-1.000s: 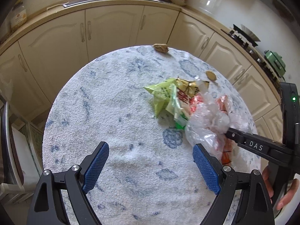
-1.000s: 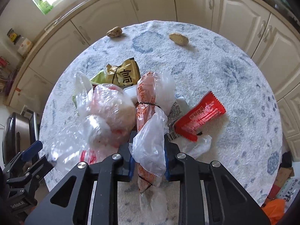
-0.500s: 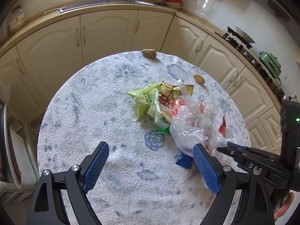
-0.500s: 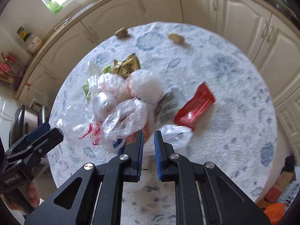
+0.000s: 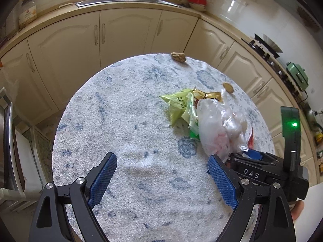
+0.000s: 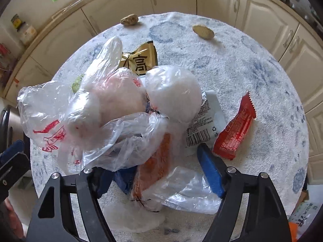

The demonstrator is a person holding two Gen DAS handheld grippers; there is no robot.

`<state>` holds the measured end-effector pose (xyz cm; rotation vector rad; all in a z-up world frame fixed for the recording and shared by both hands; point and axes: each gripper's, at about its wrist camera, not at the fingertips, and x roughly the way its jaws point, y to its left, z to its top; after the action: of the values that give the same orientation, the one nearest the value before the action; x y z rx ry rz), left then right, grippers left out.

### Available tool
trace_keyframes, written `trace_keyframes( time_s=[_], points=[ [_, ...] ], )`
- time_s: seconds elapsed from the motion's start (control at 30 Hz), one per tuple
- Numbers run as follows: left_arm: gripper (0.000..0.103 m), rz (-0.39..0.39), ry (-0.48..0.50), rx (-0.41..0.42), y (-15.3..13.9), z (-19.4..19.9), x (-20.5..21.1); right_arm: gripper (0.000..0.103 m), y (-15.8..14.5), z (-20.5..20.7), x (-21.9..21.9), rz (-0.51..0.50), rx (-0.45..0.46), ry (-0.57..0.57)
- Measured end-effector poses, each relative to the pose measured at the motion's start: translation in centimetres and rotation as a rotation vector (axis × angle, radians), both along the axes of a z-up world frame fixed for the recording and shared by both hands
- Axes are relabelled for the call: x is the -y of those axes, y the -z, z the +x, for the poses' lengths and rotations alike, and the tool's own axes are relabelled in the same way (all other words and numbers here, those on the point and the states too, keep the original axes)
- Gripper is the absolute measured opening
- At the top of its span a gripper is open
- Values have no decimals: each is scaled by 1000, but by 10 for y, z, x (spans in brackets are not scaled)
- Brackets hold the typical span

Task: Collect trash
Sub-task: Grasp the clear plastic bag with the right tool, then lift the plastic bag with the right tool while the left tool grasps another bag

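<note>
A heap of trash lies on the round blue-patterned table (image 5: 125,125): clear plastic bags (image 6: 113,109), a gold wrapper (image 6: 141,62), a red wrapper (image 6: 236,129), a white barcode packet (image 6: 208,125), an orange-printed bag (image 6: 155,165) and a green wrapper (image 5: 177,104). My right gripper (image 6: 155,173) is open, its jaws spread around the orange-printed bag and loose plastic; its left finger is half hidden under plastic. My left gripper (image 5: 161,179) is open and empty above bare cloth, left of the heap (image 5: 218,129).
Two brown lumps, one (image 6: 129,19) and another (image 6: 202,31), sit near the table's far edge. Cream cabinets (image 5: 121,32) curve behind the table, with a sink (image 5: 129,0) and a stove (image 5: 264,46). A chair or appliance (image 5: 8,141) stands at the left.
My right gripper, shut on the plastic-wrapped bundle before, has opened and the bundle now lies on the heap. My left gripper stayed open and shifted slightly over the table.
</note>
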<state>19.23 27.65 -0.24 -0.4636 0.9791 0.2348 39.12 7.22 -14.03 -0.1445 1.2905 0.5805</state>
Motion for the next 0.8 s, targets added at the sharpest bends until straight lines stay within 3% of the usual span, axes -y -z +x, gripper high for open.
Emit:
trace_keyframes(
  time_s=[0.03, 0.13, 0.2, 0.37, 0.63, 0.7, 0.8],
  points=[
    [88, -4, -5, -6, 1, 0, -1, 55, -1, -1, -1, 19, -5, -14],
    [88, -15, -7, -2, 1, -2, -3, 31, -7, -6, 0, 37, -14, -27],
    [88, -14, -2, 12, -3, -3, -2, 30, -12, -10, 3, 26, 16, -31],
    [88, 1, 28, 41, -14, -2, 10, 29, -16, -10, 18, 65, -25, 2],
    [89, 32, 108, 30, -19, 20, 38, 29, -38, -7, 60, 116, 0, 72],
    [98, 57, 127, 24, -21, 32, 47, 29, -43, -3, 74, 130, 12, 98],
    [102, 98, 149, 9, -17, 56, 57, 29, -49, 3, 94, 146, 25, 139]
  ],
)
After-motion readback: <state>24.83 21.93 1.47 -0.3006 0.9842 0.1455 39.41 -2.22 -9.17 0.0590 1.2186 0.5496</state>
